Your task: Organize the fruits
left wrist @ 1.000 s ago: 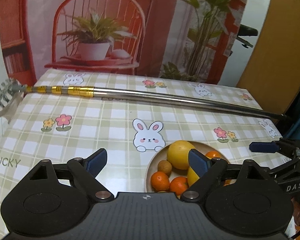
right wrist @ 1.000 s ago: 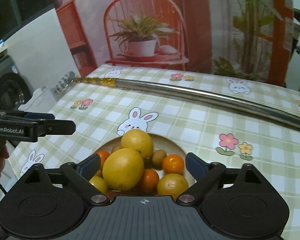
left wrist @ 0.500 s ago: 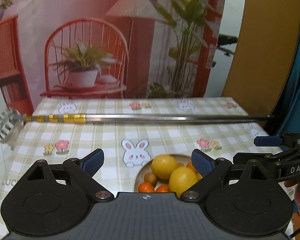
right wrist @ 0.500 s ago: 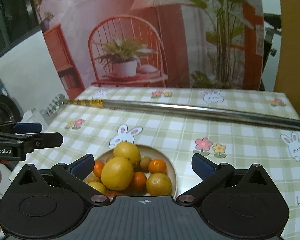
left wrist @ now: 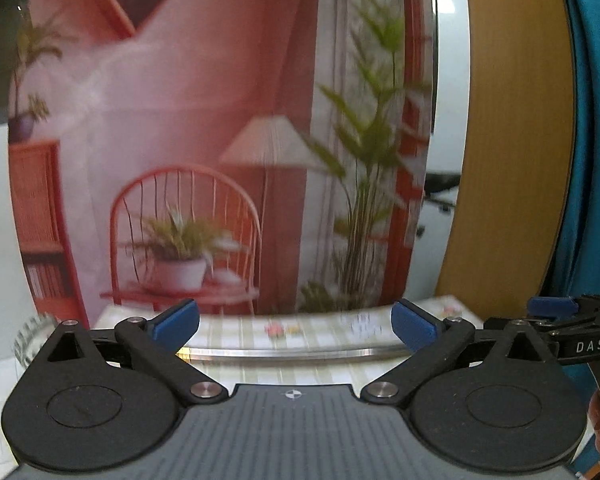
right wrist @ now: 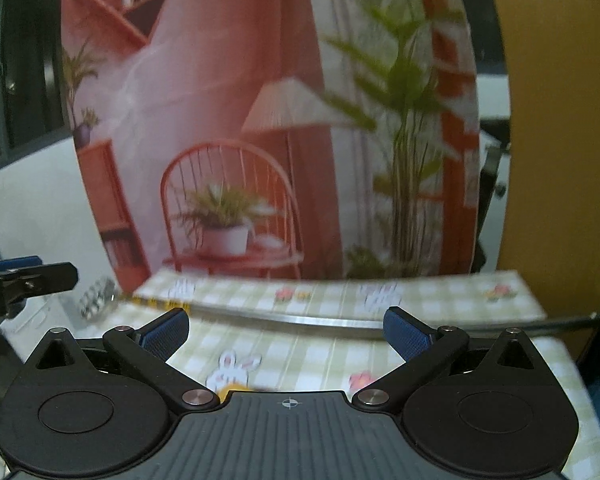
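Two tongs, left tongs (left wrist: 295,325) opening, right tongs (right wrist: 286,335) wide, empty

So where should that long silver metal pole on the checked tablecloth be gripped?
On its plain middle shaft, from above, straddling it crosswise: the long silver metal pole lies flat on the checked tablecloth, thin and round, so a side approach would likely roll it.
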{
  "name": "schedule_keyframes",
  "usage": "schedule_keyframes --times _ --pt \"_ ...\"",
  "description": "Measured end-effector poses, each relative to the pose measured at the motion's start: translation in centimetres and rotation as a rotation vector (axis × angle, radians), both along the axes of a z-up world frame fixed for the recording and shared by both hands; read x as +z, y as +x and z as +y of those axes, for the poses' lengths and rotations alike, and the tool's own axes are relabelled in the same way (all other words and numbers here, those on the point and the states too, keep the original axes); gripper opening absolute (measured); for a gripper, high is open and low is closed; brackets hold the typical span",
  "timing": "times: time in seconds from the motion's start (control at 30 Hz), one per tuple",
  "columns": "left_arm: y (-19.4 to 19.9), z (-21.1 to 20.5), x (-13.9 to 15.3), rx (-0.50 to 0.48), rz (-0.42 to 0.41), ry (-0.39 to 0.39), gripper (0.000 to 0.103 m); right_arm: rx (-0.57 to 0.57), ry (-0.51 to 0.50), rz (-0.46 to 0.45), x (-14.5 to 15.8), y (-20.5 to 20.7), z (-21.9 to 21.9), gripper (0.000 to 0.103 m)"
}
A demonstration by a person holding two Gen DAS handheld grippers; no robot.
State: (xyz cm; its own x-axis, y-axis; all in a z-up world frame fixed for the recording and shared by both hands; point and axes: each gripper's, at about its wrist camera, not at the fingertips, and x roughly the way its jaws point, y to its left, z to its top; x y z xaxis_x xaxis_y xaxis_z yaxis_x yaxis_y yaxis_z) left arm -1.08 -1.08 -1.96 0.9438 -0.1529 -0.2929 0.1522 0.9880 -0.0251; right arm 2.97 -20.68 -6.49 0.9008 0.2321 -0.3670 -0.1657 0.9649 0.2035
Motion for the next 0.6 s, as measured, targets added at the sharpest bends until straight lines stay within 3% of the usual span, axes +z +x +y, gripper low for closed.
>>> schedule_keyframes --times 0.3,0.6 --pt "-2.2 -0.5 2.6 0.045 -0.103 -0.01 0.103 -0.038 -0.014 -0.111 3.5 -1.7 -0.6 0.103" --pt "-2.9 -0.7 3.0 0.052 -0.114 -0.001 0.103 -0.06 0.011 -0.132 3.9 -2.7 -1.0 0.103"
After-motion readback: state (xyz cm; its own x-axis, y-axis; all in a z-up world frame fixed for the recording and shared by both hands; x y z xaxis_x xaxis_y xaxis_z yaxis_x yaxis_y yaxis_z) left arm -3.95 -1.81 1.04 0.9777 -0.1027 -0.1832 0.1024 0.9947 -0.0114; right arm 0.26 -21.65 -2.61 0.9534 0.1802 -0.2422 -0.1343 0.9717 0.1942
